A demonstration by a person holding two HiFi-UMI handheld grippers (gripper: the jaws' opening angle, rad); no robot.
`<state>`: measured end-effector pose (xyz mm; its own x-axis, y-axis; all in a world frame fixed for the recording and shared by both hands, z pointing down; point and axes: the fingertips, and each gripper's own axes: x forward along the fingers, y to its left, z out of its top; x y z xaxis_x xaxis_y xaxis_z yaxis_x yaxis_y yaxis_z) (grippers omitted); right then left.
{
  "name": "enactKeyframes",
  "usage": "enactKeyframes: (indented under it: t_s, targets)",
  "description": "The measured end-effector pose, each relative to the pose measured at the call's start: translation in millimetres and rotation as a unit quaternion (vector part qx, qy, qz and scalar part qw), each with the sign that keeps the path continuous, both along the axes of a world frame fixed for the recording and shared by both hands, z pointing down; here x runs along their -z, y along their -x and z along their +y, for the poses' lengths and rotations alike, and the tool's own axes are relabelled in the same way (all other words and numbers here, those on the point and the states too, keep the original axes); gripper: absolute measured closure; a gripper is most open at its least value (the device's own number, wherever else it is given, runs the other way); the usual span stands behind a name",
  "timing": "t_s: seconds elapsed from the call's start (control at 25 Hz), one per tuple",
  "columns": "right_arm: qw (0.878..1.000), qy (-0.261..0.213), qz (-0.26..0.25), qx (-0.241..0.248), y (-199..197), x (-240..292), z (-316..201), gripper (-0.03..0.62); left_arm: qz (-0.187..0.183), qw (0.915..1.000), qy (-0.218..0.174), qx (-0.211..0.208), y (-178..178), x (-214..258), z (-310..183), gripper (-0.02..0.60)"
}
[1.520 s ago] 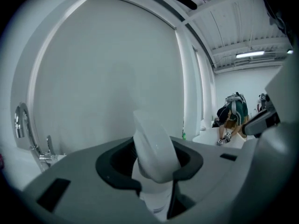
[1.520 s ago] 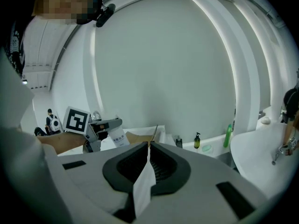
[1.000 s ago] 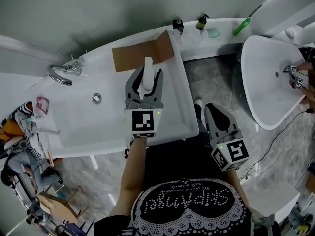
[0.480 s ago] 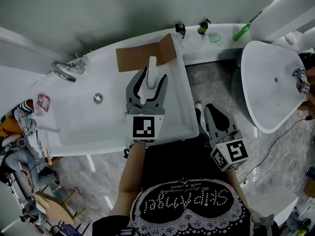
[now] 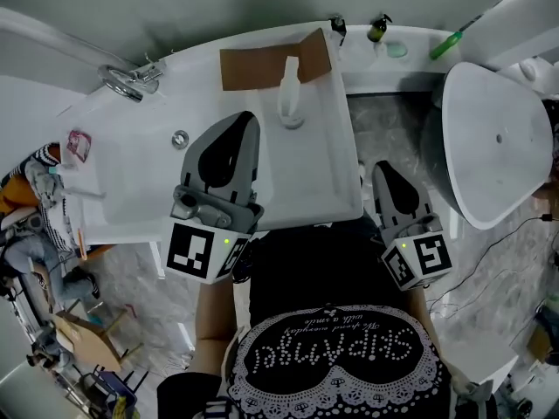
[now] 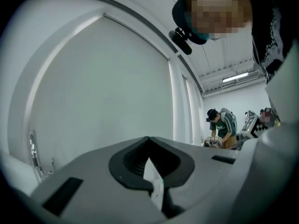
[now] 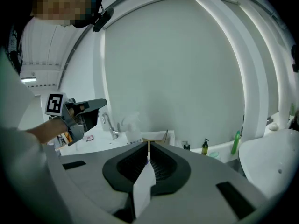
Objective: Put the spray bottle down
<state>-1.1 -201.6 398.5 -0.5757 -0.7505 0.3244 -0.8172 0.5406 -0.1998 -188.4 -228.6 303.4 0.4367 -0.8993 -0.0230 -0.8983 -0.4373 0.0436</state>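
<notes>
The white spray bottle (image 5: 289, 103) stands upright on the white tub's deck (image 5: 336, 182), just in front of a cardboard piece, and nothing holds it. My left gripper (image 5: 245, 121) hangs to the bottle's left and nearer me, raised off the tub, its jaws shut and empty. In the left gripper view the left gripper (image 6: 149, 144) faces a bare wall. My right gripper (image 5: 385, 168) stays low beside the tub's right edge, shut and empty. The right gripper view looks over the right gripper (image 7: 148, 149) at the bottle (image 7: 132, 129) and the left gripper (image 7: 96, 107).
Brown cardboard (image 5: 262, 65) lies at the tub's far edge. A chrome faucet (image 5: 129, 78) and a drain (image 5: 180, 138) sit to the left. Small bottles (image 5: 377, 28) and a green brush (image 5: 451, 37) line the back ledge. A white oval basin (image 5: 502, 138) stands to the right.
The left gripper opened off the spray bottle, pulled back and up toward me and to the left, then closed empty. The bottle stayed standing by the cardboard. The right gripper kept still.
</notes>
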Motion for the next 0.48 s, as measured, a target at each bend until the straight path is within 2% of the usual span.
enactKeyframes:
  t_s: [0.2,0.32,0.48]
  targets:
    - [1.000,-0.001,-0.001,0.013,12,1,6,0.565,0.004,0.9997,0.012,0.021,34,-2,44,0.577]
    - [1.000,-0.005,0.001,0.014,15,1,6,0.565,0.020,0.9963,0.042,0.072,62,-21,69,0.577]
    - [1.000,-0.010,0.007,0.022,22,4,6,0.565,0.060,0.9862,0.071,0.138,94,-37,103,0.577]
